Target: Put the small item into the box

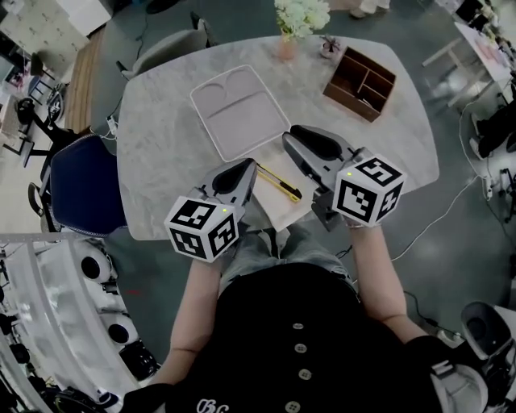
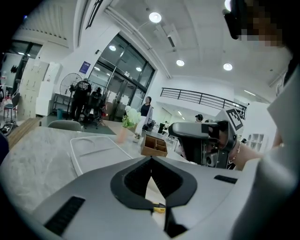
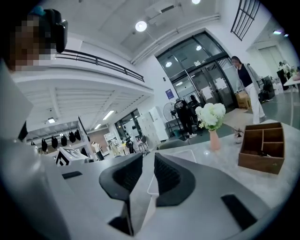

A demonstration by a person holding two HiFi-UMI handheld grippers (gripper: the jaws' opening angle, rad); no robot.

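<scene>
A yellow utility knife (image 1: 280,182) lies on a white sheet (image 1: 284,203) near the table's front edge. The brown wooden box (image 1: 360,83) with open compartments stands at the far right of the table; it also shows in the right gripper view as the box (image 3: 262,147). My left gripper (image 1: 248,167) hovers just left of the knife's near end, jaws shut with nothing between them; a bit of the yellow knife (image 2: 159,207) shows below its tips (image 2: 151,159). My right gripper (image 1: 289,139) is held above the table right of the knife, its jaws (image 3: 147,157) narrowly open and empty.
An empty white divided tray (image 1: 239,113) lies in the middle of the marble table (image 1: 161,145). A vase of white flowers (image 1: 300,20) and a small plant (image 1: 329,44) stand at the far edge. A blue chair (image 1: 81,185) is at the left, a grey chair (image 1: 169,48) behind.
</scene>
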